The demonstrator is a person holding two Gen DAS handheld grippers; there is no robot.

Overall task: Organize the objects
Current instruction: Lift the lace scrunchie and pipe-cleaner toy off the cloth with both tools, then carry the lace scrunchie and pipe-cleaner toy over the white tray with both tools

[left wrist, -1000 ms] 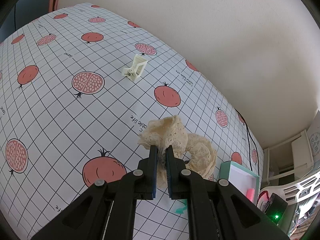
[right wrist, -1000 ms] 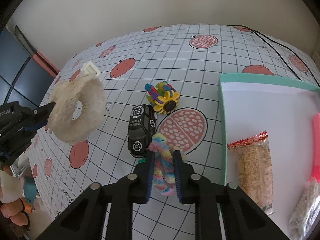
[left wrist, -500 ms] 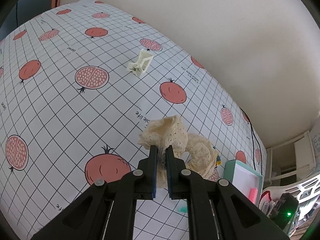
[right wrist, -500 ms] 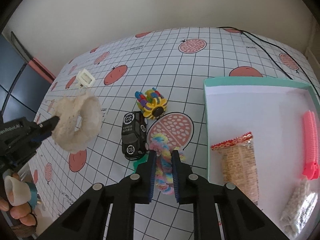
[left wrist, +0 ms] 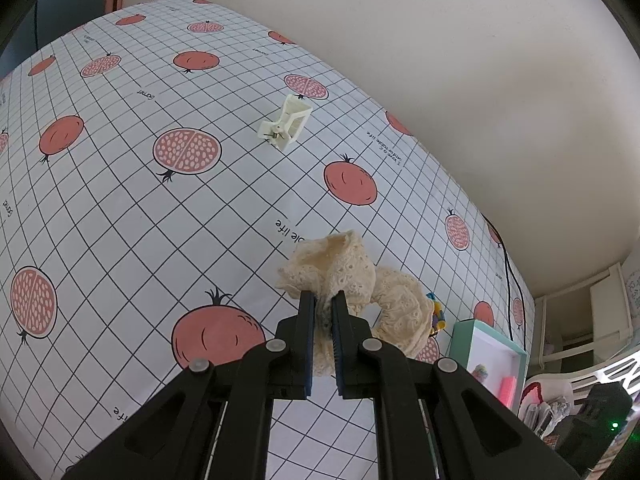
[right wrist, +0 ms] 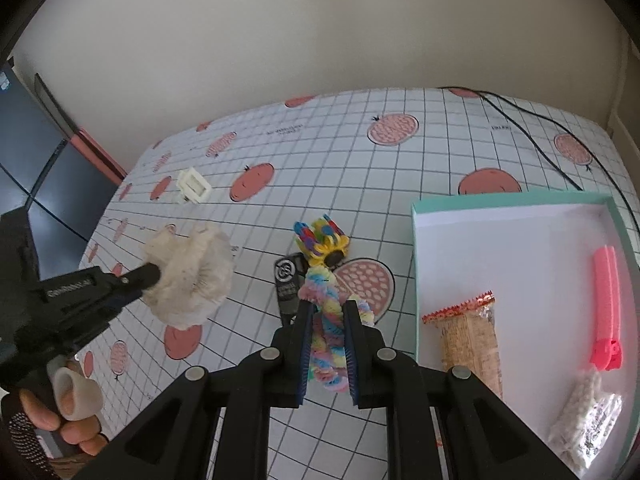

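Observation:
My left gripper (left wrist: 323, 298) is shut on a cream lace scrunchie (left wrist: 352, 280) and holds it above the table; the right wrist view shows the same scrunchie (right wrist: 192, 276) hanging at the left. My right gripper (right wrist: 327, 308) is shut on a pastel rainbow scrunchie (right wrist: 326, 340), lifted over the tablecloth. Right of it lies a teal-rimmed white box (right wrist: 500, 202) holding a snack packet (right wrist: 470, 340), a pink clip (right wrist: 606, 304) and a bag of white beads (right wrist: 586, 424).
On the pomegranate-print cloth lie a black toy car (right wrist: 289, 280), a multicoloured toy (right wrist: 320, 240) and a white plastic clip (left wrist: 286, 128). A black cable (right wrist: 532, 136) runs along the far right. A person's hand (right wrist: 68, 412) grips the left tool.
Both grippers have risen and pulled back from the table with their scrunchies. The box now shows more fully in the right wrist view.

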